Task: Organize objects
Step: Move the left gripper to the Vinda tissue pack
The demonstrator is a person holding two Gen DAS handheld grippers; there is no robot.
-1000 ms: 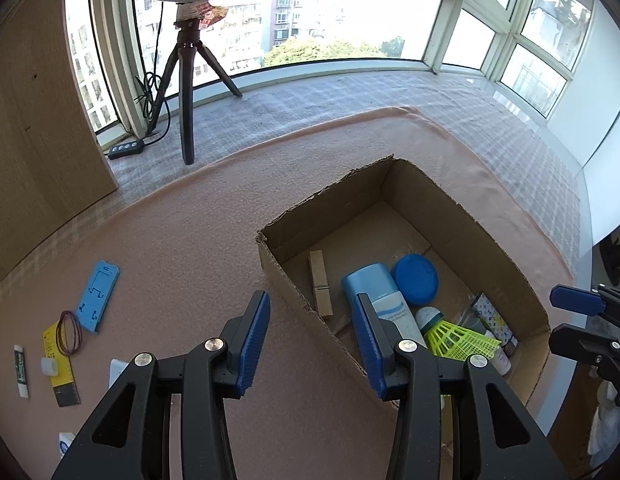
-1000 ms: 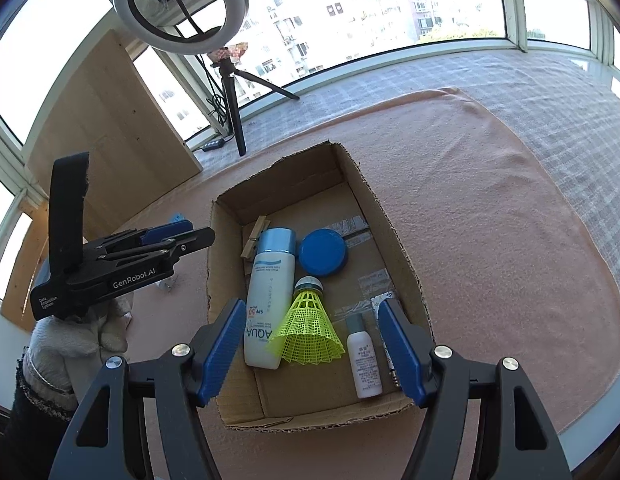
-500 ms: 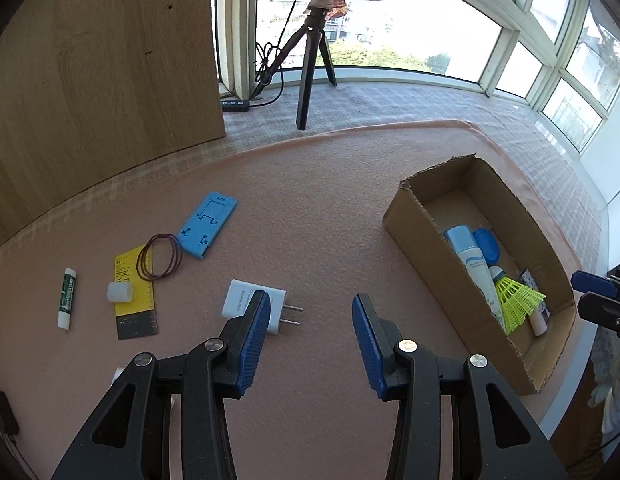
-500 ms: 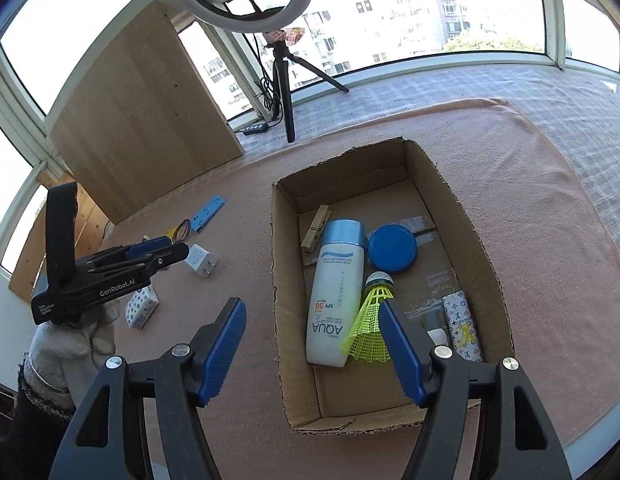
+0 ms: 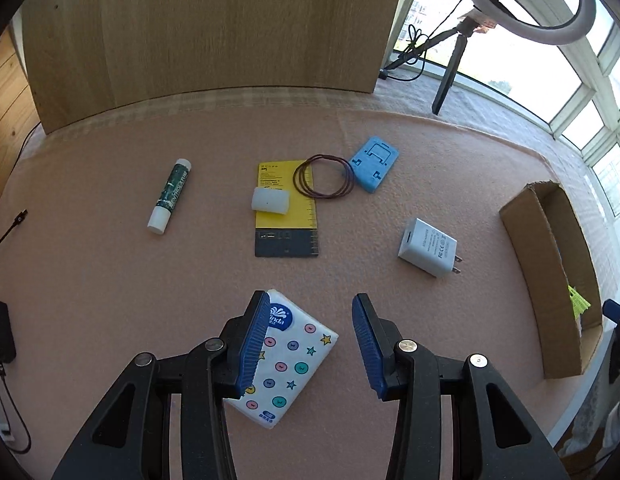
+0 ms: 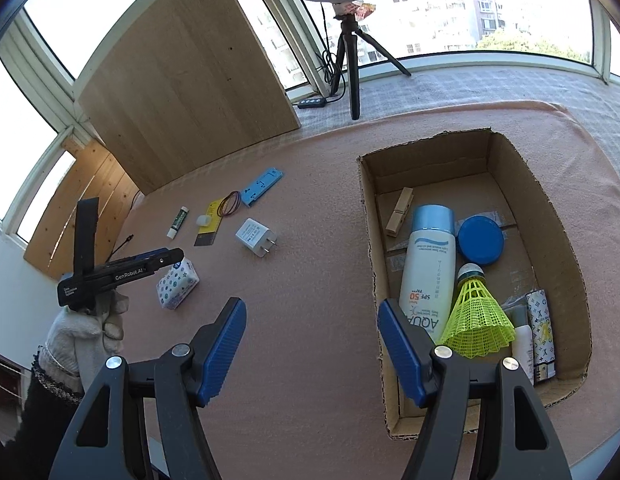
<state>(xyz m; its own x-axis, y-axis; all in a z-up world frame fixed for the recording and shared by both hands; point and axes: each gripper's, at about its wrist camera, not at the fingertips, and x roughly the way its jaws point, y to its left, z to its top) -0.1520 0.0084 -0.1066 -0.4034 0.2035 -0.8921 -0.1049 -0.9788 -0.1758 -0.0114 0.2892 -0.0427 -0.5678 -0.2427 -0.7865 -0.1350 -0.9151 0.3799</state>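
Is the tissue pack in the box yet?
Out. The tissue pack lies on the pink mat, under the open left gripper, away from the cardboard box.

light: bright daylight from windows [image 6: 490,12] — blown out | shadows: soft | edges: fisheye-curved, dark corners

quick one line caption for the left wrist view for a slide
Open left gripper above a tissue pack on the pink mat, with charger and glue stick beyond.
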